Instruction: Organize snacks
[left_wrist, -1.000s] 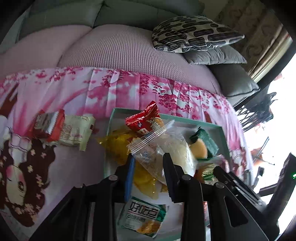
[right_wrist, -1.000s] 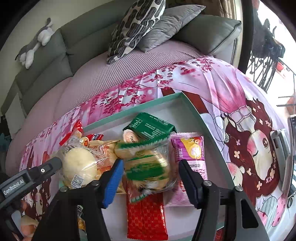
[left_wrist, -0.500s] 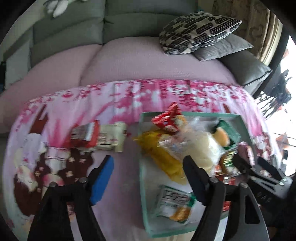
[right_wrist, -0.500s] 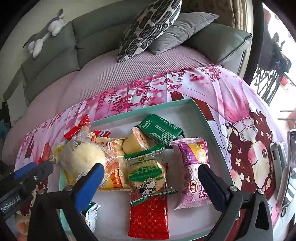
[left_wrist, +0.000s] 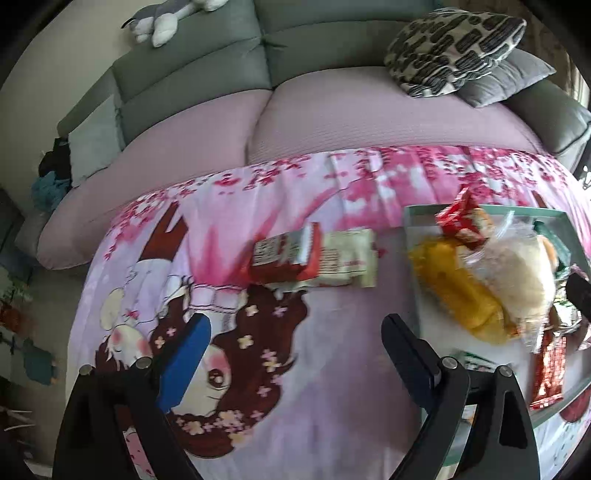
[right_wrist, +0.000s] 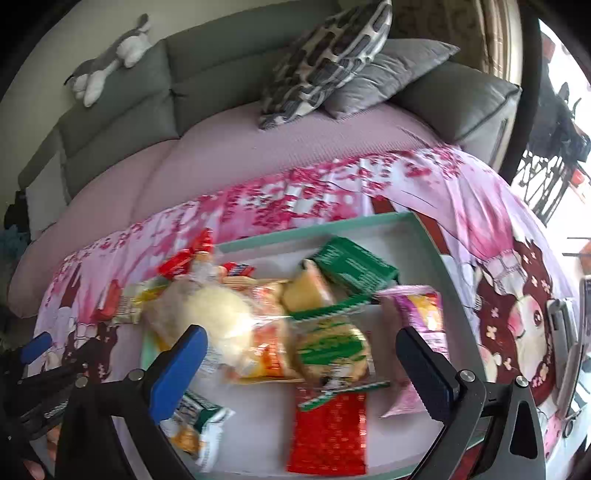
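Observation:
A teal tray on the pink cartoon cloth holds several snack packs: a bagged white bun, a green pack, a green-and-white biscuit pack, a purple pack and a red pack. My right gripper is open and empty above them. In the left wrist view the tray is at the right. A red-and-white pack lies on a cream pack on the cloth left of the tray. My left gripper is open and empty, nearer than those two packs.
A grey sofa with a pink cover lies behind the cloth. A patterned cushion and a grey cushion sit at its right end. A plush toy lies on the backrest. A dark device lies at the cloth's right edge.
My left gripper let go of the bagged bun, opened and swung left over the cloth toward the two loose packs. My right gripper released the biscuit pack, opened wide and pulled back.

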